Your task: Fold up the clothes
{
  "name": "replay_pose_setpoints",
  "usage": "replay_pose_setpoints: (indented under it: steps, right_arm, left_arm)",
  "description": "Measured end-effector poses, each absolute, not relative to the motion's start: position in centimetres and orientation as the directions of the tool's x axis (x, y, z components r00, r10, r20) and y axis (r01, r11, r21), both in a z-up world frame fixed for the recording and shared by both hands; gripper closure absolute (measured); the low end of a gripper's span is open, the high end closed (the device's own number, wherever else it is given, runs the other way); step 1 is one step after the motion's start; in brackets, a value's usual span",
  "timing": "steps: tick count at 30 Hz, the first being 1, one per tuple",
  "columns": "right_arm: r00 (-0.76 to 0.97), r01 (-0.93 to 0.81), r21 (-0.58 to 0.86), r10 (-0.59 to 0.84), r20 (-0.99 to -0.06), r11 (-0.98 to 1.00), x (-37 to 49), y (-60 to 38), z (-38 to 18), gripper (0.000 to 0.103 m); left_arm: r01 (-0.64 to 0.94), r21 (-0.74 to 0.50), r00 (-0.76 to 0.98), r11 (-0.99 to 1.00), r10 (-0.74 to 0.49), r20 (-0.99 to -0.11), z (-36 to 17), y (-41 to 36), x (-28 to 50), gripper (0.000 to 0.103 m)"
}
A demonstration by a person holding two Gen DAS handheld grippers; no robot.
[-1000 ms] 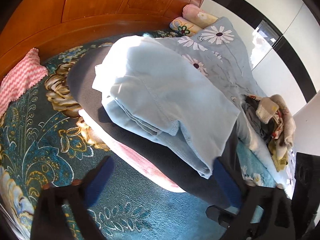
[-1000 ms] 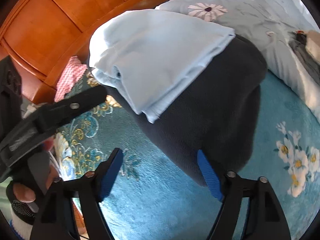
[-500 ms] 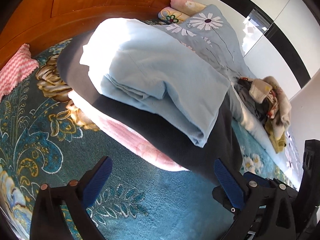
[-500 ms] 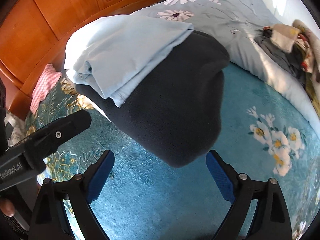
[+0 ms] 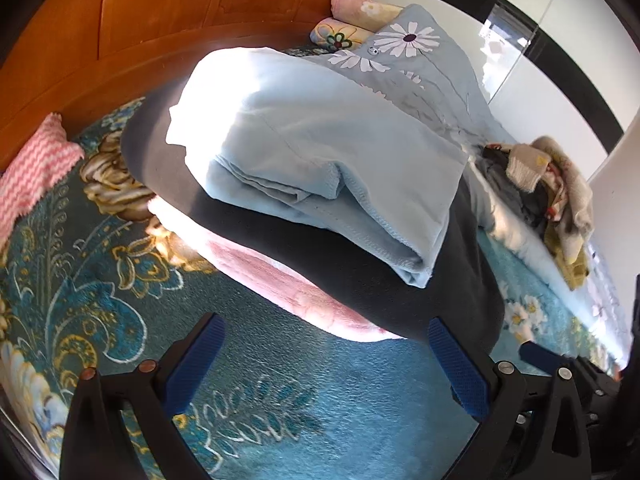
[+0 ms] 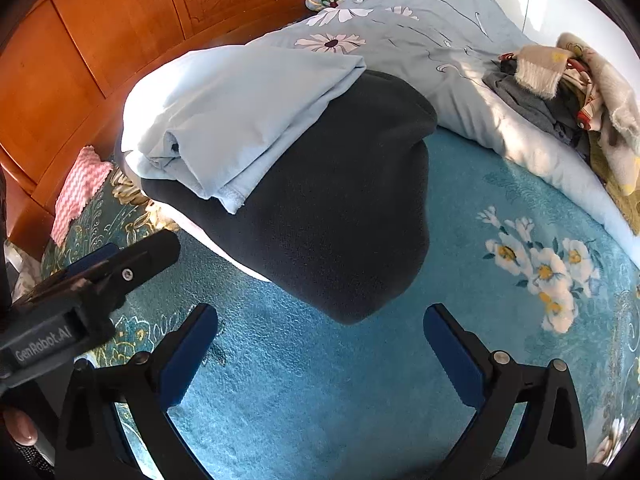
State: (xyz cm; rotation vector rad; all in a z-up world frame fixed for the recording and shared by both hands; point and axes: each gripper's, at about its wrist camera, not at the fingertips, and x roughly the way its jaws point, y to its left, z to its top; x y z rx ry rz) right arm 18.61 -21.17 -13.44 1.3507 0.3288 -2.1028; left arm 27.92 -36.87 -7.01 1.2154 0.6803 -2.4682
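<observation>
A folded light blue garment point(image 5: 320, 160) lies on top of a folded dark grey garment point(image 5: 360, 276), which rests on a pink one point(image 5: 288, 292), stacked on the teal floral bedspread point(image 5: 280, 400). The same stack shows in the right wrist view: the light blue garment point(image 6: 240, 112) and the dark grey garment point(image 6: 344, 216). My left gripper point(image 5: 326, 352) is open and empty, just short of the stack's near edge. My right gripper point(image 6: 320, 340) is open and empty, in front of the dark garment's corner. The left gripper's body point(image 6: 88, 280) shows at the left of the right wrist view.
A wooden headboard point(image 5: 200, 12) runs behind the stack. A light blue daisy-print quilt point(image 6: 420, 28) lies to the right, with a heap of unfolded clothes point(image 6: 568, 92) on it. A pink zigzag cloth point(image 5: 36, 172) lies at the left. Pillows point(image 5: 352, 20) sit by the headboard.
Both grippers have drawn back from the stack, so it looks farther off. The folded garments have stayed where they lie. Both grippers stay open.
</observation>
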Motion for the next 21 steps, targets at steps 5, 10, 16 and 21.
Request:
replay_pose_setpoints:
  steps: [5, 10, 16, 21]
  right_arm:
    - [-0.29, 0.625, 0.111, -0.362, -0.886, -0.773, 18.8, -21.8, -13.4, 0.0]
    - [-0.287, 0.631, 0.109, -0.362, -0.887, -0.768, 18.6, -22.5, -13.4, 0.0]
    - [-0.287, 0.632, 0.109, -0.363, -0.887, -0.767, 18.5, -23.7, -13.3, 0.0]
    - [-0.284, 0.638, 0.106, -0.361, -0.888, -0.763, 18.4, -24.7, -13.3, 0.0]
  left_arm:
    - [0.475, -0.245, -0.577, -0.845, -0.089, -0.812, -7.3, -37.1, 27.9, 0.0]
    - [0.47, -0.226, -0.571, -0.854, -0.098, -0.815, -7.4, -37.4, 27.6, 0.0]
    - [0.464, -0.192, -0.56, -0.865, -0.118, -0.82, -7.2, -38.4, 26.9, 0.0]
    - [0.465, -0.18, -0.553, -0.867, -0.126, -0.824, -7.2, -39.2, 26.7, 0.0]
